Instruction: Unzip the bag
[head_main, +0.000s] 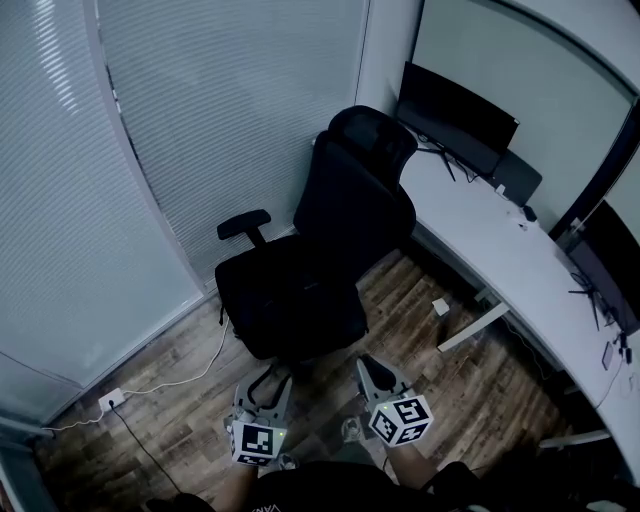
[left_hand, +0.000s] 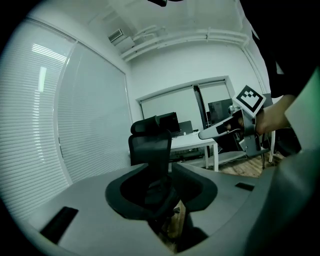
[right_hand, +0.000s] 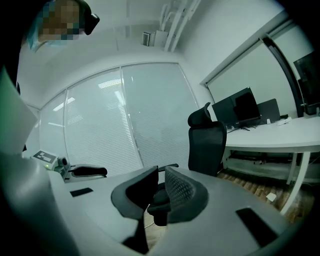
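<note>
Bag shows in none of my views, so where it lies and which way its long axis runs I cannot tell. My left gripper (head_main: 267, 380) and right gripper (head_main: 380, 372) hang side by side, near each other but apart. Both point forward at a black office chair (head_main: 320, 250) just ahead of their tips.

In the left gripper view my left jaws stand partly apart. The gap between the pads is clear, with only the chair's seat and back showing through it. They hold nothing and touch nothing.

In the right gripper view my right jaws are nearly together, with a narrow slit between the ribbed pads. Nothing is clamped there either, and a dark part of the chair shows through the slit.

Off to the right of the right gripper, a curved white desk (head_main: 490, 240) carries a dark monitor (head_main: 455, 120). Left of the left gripper, a white cable (head_main: 185, 378) runs over the wood floor (head_main: 420, 330) to a socket (head_main: 110, 400). White blinds (head_main: 200, 120) stand beyond the chair.
</note>
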